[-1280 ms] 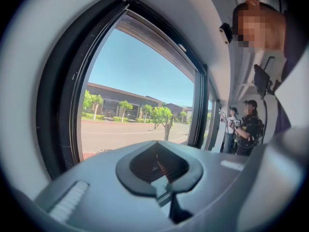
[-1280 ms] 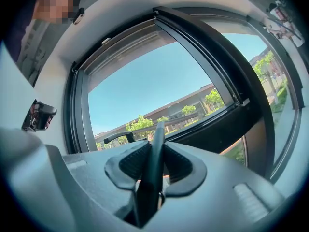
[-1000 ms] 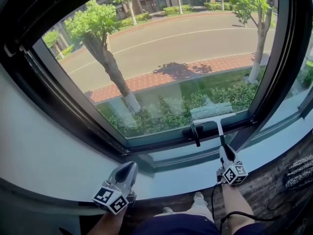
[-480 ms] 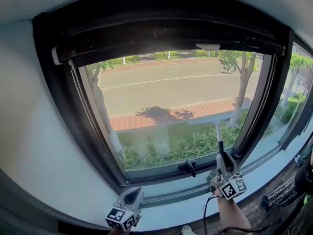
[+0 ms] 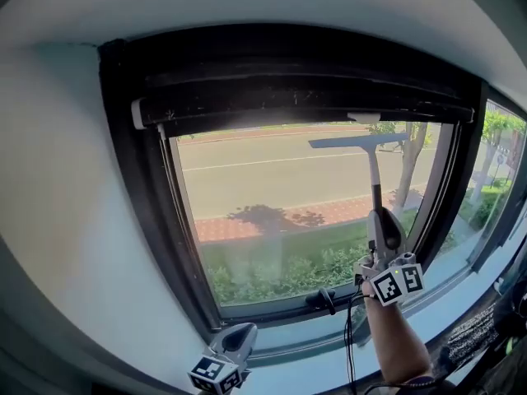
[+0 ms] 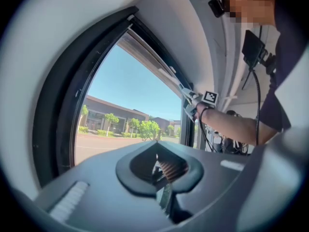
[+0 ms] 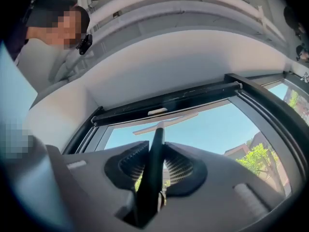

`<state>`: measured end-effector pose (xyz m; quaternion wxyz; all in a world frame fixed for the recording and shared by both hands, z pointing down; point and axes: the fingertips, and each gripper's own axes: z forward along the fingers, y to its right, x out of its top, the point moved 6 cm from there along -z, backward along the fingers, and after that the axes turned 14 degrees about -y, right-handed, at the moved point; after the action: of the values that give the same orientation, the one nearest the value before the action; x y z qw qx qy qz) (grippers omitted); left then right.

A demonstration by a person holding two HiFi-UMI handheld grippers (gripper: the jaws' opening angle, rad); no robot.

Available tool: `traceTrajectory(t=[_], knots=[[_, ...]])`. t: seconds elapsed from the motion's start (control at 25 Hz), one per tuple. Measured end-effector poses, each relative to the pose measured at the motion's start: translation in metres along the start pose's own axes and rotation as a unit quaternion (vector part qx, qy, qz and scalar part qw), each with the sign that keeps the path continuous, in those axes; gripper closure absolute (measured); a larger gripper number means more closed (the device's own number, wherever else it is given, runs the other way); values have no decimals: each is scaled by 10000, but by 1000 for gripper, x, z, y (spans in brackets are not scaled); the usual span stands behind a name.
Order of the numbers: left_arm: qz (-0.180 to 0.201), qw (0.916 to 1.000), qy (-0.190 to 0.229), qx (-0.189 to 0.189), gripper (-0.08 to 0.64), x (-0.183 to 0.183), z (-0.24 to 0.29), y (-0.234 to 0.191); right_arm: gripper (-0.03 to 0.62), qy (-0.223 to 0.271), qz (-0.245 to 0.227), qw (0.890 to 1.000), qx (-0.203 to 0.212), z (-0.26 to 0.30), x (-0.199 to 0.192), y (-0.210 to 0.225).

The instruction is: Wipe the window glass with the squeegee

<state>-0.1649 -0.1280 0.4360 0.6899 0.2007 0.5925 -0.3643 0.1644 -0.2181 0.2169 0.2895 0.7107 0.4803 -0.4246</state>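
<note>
The squeegee (image 5: 373,159) stands upright against the window glass (image 5: 272,212), its blade near the pane's top right, just under the upper frame. My right gripper (image 5: 380,225) is shut on the squeegee's dark handle (image 7: 153,163), raised about mid-height at the pane's right side. In the right gripper view the blade (image 7: 165,123) lies across the glass below the top frame. My left gripper (image 5: 235,344) hangs low by the sill, shut with nothing in it; in the left gripper view its jaws meet over nothing.
A black window frame (image 5: 148,220) surrounds the pane, with a black handle (image 5: 323,299) on the bottom rail. White wall (image 5: 66,220) curves round the left. A second pane (image 5: 494,179) continues to the right. The pale sill (image 5: 329,360) runs below.
My right gripper has lifted the squeegee from the pane's bottom to near its top. The head view has tilted up. The left gripper has stayed low.
</note>
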Motion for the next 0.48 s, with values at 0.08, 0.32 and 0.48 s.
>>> traceTrajectory(t=[0.08,0.32,0.48], knots=[[0,9997,114,218,555,10,-2,-11,489,143,-35,9998,96,18,6,0],[108,9975,228,661,555,28,-7,-25,489,635,65,9974,320,63,17,3],[111,9968,157,775,555,35,-6,-24,489,779,225,9954,515,89,17,-5]])
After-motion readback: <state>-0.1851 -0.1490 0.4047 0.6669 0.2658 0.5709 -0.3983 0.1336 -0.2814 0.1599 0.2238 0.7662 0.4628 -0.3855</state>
